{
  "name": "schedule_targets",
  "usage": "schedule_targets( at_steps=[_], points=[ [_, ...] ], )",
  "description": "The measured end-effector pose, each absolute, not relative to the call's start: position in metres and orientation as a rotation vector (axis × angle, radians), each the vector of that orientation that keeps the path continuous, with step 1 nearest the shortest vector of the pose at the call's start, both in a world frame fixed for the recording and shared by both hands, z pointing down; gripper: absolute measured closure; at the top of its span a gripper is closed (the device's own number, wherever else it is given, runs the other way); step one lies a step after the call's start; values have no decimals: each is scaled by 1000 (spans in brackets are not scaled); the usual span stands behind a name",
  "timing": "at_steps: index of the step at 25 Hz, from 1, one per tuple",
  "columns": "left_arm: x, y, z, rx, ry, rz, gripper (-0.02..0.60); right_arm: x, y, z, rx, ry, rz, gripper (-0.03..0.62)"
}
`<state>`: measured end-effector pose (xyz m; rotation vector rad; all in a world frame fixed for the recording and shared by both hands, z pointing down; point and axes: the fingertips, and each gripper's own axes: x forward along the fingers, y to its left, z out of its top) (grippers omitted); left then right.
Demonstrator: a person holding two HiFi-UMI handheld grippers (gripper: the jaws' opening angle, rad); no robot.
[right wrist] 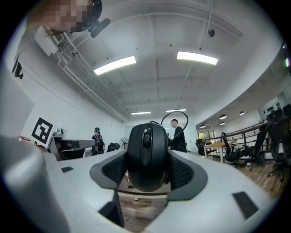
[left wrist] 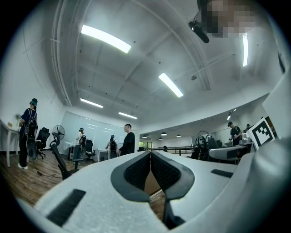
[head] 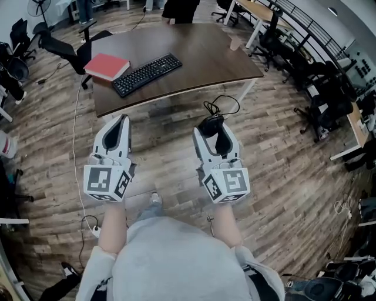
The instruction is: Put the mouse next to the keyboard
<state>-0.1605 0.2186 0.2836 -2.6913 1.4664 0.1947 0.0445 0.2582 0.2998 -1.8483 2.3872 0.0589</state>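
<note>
A black wired mouse [head: 211, 125] [right wrist: 148, 156] is clamped between the jaws of my right gripper [head: 211, 134] [right wrist: 148, 169]. It is held in the air in front of the brown table [head: 200, 56], and its cable [head: 222, 104] loops above it. On that table a black keyboard [head: 147, 74] lies aslant, left of centre. My left gripper [head: 120, 124] [left wrist: 150, 169] hangs level with the right one, shut with its pads touching and nothing between them.
A red book [head: 107, 66] lies just left of the keyboard. A paper cup [head: 235, 44] stands at the table's far right. Black office chairs [head: 61, 48] ring the table, and more desks [head: 261, 12] stand at the back right. Several people [left wrist: 128, 141] stand in the room.
</note>
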Motion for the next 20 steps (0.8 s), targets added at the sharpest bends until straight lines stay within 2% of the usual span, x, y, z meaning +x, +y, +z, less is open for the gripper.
schedule_targets(
  at_steps=[20],
  points=[
    [-185,80,287,-2736,1404,229,571,22,133,304,-1920,2333,66,347]
  ],
)
